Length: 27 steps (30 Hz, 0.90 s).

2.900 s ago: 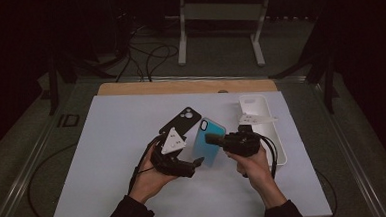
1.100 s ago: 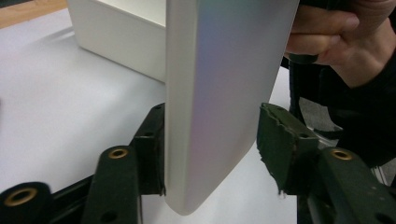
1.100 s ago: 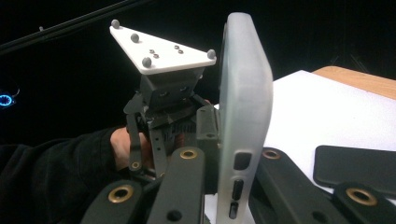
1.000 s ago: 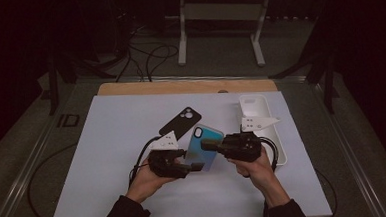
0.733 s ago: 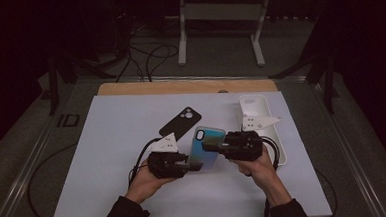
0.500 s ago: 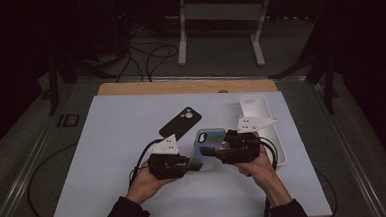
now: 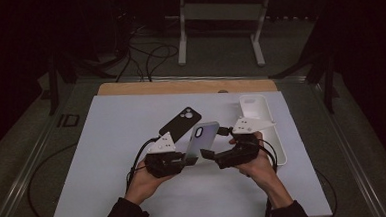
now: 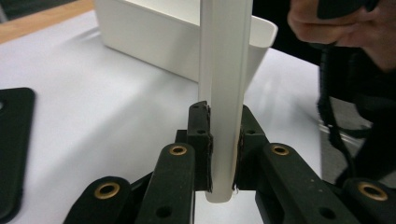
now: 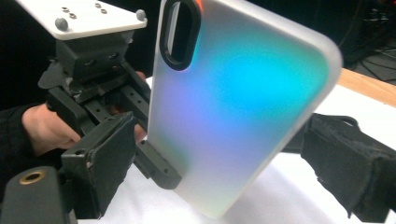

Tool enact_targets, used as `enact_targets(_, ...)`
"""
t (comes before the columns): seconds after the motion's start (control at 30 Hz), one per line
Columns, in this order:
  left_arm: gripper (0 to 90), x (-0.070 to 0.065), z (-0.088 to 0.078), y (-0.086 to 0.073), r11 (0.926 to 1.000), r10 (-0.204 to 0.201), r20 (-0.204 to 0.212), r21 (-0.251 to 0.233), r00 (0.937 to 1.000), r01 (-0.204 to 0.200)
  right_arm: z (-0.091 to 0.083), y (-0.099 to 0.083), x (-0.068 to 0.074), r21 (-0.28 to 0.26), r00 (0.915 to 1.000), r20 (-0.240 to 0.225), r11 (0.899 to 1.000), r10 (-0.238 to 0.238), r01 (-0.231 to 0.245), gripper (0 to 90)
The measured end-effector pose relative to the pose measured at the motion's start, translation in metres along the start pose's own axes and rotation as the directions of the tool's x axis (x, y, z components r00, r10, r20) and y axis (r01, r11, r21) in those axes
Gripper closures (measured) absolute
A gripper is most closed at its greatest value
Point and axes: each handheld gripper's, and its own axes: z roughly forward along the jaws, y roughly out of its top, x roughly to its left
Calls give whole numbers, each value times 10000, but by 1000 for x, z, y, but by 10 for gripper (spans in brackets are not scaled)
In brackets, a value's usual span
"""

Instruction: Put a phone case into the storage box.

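Observation:
An iridescent phone case (image 7: 202, 138) stands tilted above the white table mat (image 7: 107, 143), in front of me. My left gripper (image 7: 188, 161) is shut on its lower edge. In the left gripper view both pads press the case's pale rim (image 8: 223, 93). My right gripper (image 7: 209, 154) faces it from the right. Its jaws have just been opening and now stand wide. In the right gripper view the case (image 9: 233, 107) sits between the two pads (image 9: 105, 163) without touching either.
A black phone case (image 7: 180, 123) lies flat on the mat just behind the left gripper. A white tray (image 7: 278, 144) stands at the right, behind the right hand. A wooden strip (image 7: 180, 86) runs along the table's far edge.
The right gripper's jaws have spread apart and let go of the iridescent case. The left gripper's jaws have closed on its lower edge. Both hands stayed in place.

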Motion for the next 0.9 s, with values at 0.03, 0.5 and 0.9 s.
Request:
enact_targets(0.03, 809, 0, 0, 0, 10000, -29, -99, 0, 9999, 29, 0, 0, 0, -12, 9999, 115, 10000, 29, -28, 97)
enact_targets(0.5, 809, -6, 3, 1, 10000, -76, -1446, -74, 9895, 66, 4, 10, -2, -890, 9895, 683, 9886, 1275, -1213, 91)
enact_targets(0.9, 810, -13, 15, -3, 9994, 162, -1792, 337, 9837, -103, 13, 16, 2, -1141, 9691, 1115, 9716, 2198, -2073, 144)
